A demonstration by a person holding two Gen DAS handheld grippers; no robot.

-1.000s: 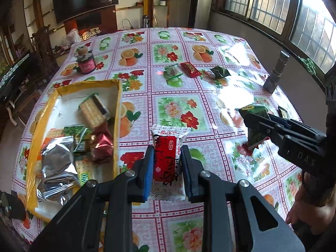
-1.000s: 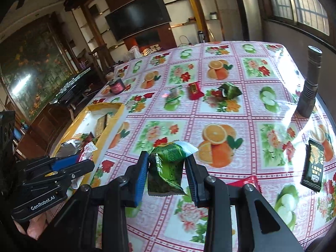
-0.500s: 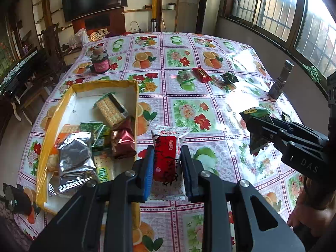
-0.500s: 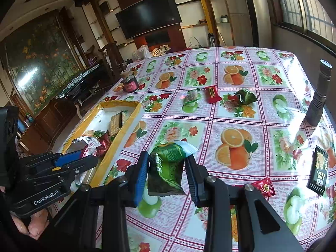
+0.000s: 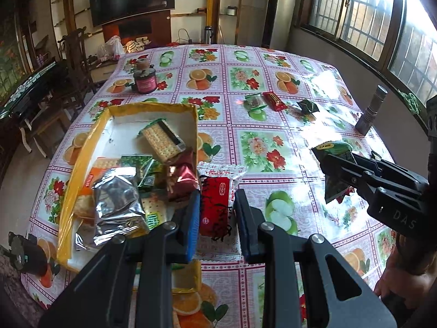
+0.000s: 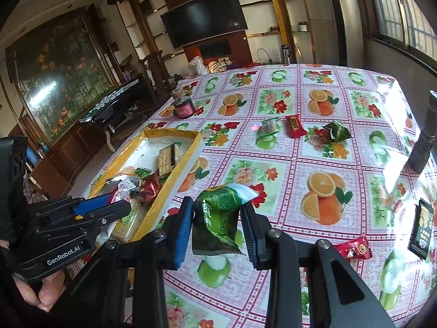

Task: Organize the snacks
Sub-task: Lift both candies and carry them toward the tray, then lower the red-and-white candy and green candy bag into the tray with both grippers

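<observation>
My left gripper (image 5: pixel 215 213) is shut on a red and white snack packet (image 5: pixel 217 202), held above the table just right of the yellow-rimmed box (image 5: pixel 153 108). That box holds several snacks: a cracker pack (image 5: pixel 161 142), a silver foil bag (image 5: pixel 117 205), a red foil packet (image 5: pixel 181 179). My right gripper (image 6: pixel 215 221) is shut on a green snack packet (image 6: pixel 218 216), held over the tablecloth right of the box (image 6: pixel 188 164). Each gripper shows in the other's view: the left gripper (image 6: pixel 114 207) by the box, the right gripper (image 5: pixel 327 161) with its green packet (image 5: pixel 336 169).
Loose on the floral tablecloth (image 6: pixel 322 147) lie a red bar (image 6: pixel 294 126), a dark green packet (image 6: pixel 336 132), a clear green packet (image 6: pixel 266 129), a black packet (image 6: pixel 422 227) and a red wrapper (image 6: pixel 353 249). A dark flashlight (image 6: pixel 426 134) stands at the right; a pink jar (image 6: pixel 184 108) at the far left.
Both grippers have drifted left toward the yellow box with their packets still held; the box now sits closer to the left gripper's fingers.
</observation>
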